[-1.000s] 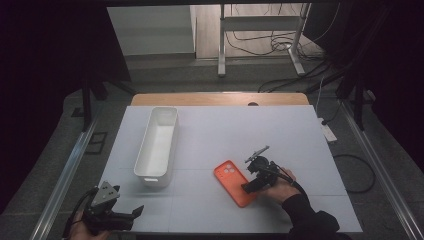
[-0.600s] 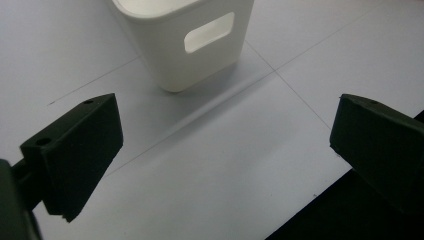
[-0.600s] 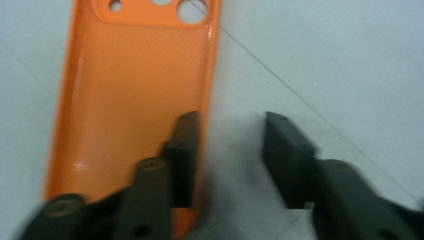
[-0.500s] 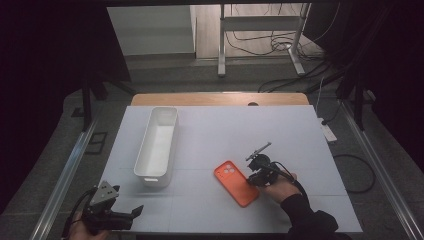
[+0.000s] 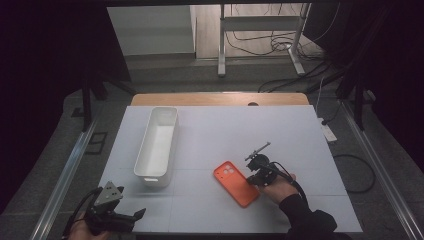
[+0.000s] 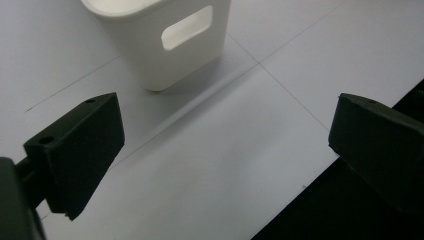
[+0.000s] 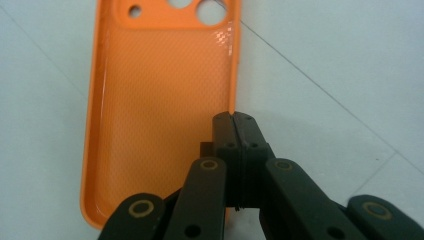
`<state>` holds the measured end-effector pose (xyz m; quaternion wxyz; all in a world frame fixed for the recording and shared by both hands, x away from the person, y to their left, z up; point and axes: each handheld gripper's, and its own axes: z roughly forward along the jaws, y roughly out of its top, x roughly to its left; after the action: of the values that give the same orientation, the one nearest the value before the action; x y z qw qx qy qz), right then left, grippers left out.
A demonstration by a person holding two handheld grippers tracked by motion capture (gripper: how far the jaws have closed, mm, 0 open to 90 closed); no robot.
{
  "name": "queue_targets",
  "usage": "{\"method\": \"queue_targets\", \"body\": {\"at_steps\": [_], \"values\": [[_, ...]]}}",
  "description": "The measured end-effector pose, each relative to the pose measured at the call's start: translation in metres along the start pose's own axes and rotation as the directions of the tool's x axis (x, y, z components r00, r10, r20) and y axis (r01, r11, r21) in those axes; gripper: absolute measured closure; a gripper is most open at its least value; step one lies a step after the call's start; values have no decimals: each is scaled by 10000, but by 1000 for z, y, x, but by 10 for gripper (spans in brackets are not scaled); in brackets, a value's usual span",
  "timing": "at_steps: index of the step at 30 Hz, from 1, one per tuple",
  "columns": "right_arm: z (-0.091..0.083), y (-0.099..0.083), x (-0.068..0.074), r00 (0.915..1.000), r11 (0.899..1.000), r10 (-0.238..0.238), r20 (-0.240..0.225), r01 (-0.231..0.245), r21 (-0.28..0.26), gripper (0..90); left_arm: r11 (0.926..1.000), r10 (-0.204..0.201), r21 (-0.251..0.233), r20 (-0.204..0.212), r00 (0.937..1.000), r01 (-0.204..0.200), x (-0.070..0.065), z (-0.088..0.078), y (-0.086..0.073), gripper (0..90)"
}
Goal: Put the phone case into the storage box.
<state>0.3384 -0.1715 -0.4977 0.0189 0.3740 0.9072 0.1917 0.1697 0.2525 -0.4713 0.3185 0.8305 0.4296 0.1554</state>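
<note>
White matte surface [image 5: 300, 130] with thin grid lines, dark room around it, cables on the floor beyond the far edge.

Nearest, at the front-left corner: left tongs [image 5: 134, 216] in a hand [image 5: 80, 231] low over the edge, jaws spread wide with nothing between them, pointing right along the front edge. Grey three-cornered plate on top.

Front-right of centre: orange phone case [image 5: 236, 183], lying flat, open side up. Soft-looking, rounded corners, fine diamond texture inside, camera cutouts at one end. Long axis diagonal, cutout end pointing far-left, other end near-right.

Right tongs [image 5: 256, 176] sit on the case's right long edge. Jaws have just been closing and are now pressed together, pinching the case's side wall; in the right gripper view the thin orange rim runs into the seam between the black pads. Right hand [image 5: 277, 187] lies low on the surface behind them, dark sleeve coming in from the bottom right, tongs aimed left at the case.

Farther back on the left: white plastic bin [image 5: 157, 141], long narrow tub, rounded corners, handle slot in the near end, long axis running near to far. Well apart from the case.
</note>
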Motion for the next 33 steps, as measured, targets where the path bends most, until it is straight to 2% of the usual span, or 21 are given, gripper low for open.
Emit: {"method": "queue_targets", "body": {"at_steps": [7, 10, 15, 20, 23, 24, 28, 33], "values": [[-3, 0, 4, 9997, 9994, -224, 25, 225, -262, 895, 9992, -348, -168, 135, 9993, 351, 3, -1, -1, 7], [-6, 0, 3, 9997, 9987, -246, -5, 245, -449, 895, 9993, -341, -155, 253, 9991, 345, 4, -1, -1, 3], [-13, -1, 1, 9999, 9970, -143, -38, 139, -764, 895, 9997, -228, -33, 132, 9997, 228, 2, 0, 0, 0], [-21, -2, -1, 9998, 9941, -149, -99, 137, -1076, 894, 9997, -233, -112, 55, 9997, 233, 1, -1, 1, 0], [-27, -4, -2, 9998, 9911, -100, -151, 79, -1327, 894, 9978, -626, -210, 183, 9979, 630, 1, -1, 3, 0], [-29, -4, -2, 9999, 9901, -96, -111, 80, -1398, 894, 9976, -648, -242, 182, 9977, 653, 0, -1, 3, 0], [-35, -7, -4, 10000, 9864, 3, -86, -17, -1644, 893, 9983, -536, -232, -4, 9986, 536, -3, -1, 7, 0], [-41, -9, -5, 10000, 9824, 49, -55, -58, -1868, 893, 9978, -520, -398, 178, 9985, 527, -6, 0, 11, 0]]}}
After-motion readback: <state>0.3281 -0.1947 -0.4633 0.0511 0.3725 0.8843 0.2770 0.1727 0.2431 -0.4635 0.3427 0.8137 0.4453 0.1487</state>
